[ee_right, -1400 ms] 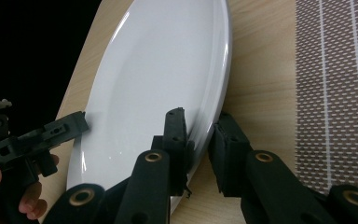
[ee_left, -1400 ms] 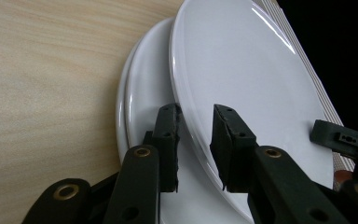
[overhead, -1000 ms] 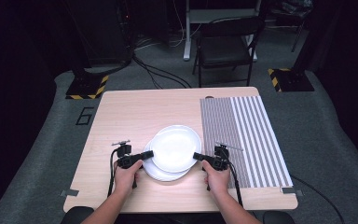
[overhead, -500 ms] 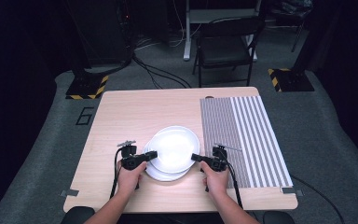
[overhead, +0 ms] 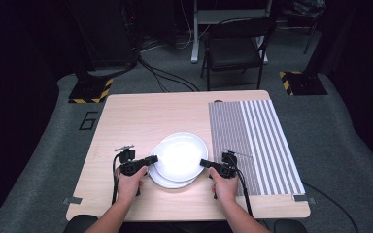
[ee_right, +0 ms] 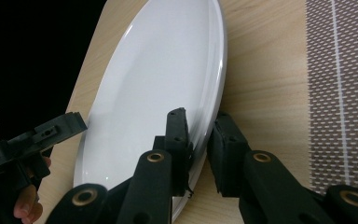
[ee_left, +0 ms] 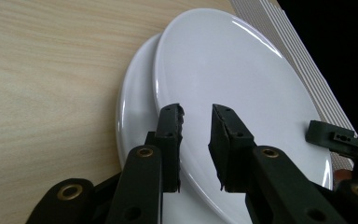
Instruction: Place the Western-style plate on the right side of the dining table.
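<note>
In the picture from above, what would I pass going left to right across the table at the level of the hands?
Bare wooden table → left tool → white plates → right tool → striped mat.

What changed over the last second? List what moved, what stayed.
Both grippers, left gripper and right gripper, slid slightly toward the person, carrying the top plate with them, each on a rim. The lower plate, the striped mat and the table stayed put.
</note>
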`<act>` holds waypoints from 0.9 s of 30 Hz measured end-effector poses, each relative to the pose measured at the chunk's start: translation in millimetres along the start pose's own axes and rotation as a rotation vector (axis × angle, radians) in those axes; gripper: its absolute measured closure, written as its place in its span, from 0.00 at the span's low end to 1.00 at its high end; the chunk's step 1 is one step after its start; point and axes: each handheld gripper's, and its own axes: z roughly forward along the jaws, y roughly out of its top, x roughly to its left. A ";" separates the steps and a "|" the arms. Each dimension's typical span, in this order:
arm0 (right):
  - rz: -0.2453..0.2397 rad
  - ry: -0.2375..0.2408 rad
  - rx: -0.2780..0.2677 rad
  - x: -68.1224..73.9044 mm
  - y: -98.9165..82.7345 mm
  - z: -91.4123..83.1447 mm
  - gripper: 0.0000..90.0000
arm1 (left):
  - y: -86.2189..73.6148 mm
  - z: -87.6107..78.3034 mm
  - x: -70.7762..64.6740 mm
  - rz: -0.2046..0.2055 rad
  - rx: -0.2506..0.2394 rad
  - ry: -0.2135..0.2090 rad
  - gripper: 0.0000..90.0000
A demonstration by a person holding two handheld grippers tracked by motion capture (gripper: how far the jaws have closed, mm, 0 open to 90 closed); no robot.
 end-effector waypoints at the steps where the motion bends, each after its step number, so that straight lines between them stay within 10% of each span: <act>1: -0.002 -0.002 -0.002 -0.5 0.3 -0.1 0.87 | 0.0 0.2 1.1 -0.007 0.001 0.004 0.81; 17: -0.029 -0.001 -0.010 -4.8 3.2 1.8 0.87 | -2.8 14.6 14.4 -0.083 0.027 -0.086 0.79; 27: -0.002 -0.001 -0.019 -4.6 3.8 0.0 0.88 | -4.6 14.3 10.7 -0.062 0.035 -0.054 0.84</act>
